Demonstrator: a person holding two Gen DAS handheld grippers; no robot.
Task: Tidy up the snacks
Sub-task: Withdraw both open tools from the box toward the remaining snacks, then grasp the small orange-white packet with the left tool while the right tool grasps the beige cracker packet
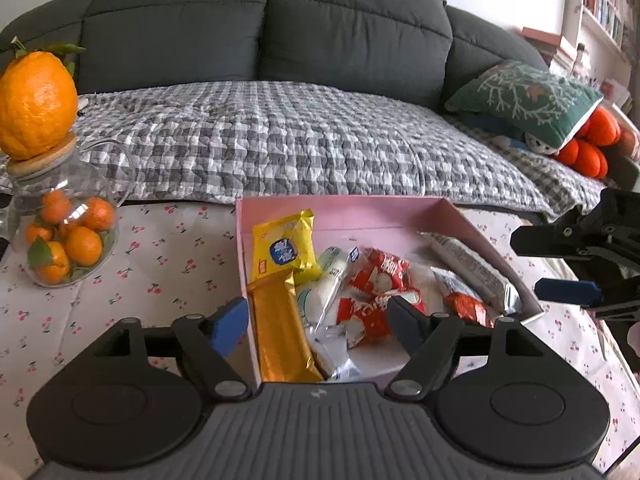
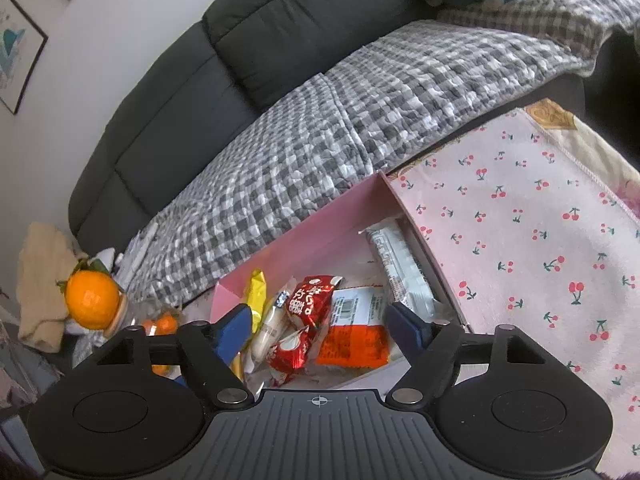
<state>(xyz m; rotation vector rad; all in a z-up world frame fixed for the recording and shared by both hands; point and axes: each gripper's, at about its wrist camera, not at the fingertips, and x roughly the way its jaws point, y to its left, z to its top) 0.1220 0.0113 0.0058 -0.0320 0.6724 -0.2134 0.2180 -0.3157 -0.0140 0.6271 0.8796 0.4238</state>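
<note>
A pink box on the cherry-print tablecloth holds several snack packs: a yellow packet, a gold bar, white packs, red-and-white wrappers and a long silver pack. My left gripper is open and empty, low over the box's near side. My right gripper is open and empty, over the same box; it shows at the right edge of the left wrist view. The right wrist view shows the red wrappers, an orange-and-white pack and the silver pack.
A glass jar of small oranges with a big orange on its lid stands at the left on the tablecloth. Behind is a dark sofa with a checked blanket and a green cushion.
</note>
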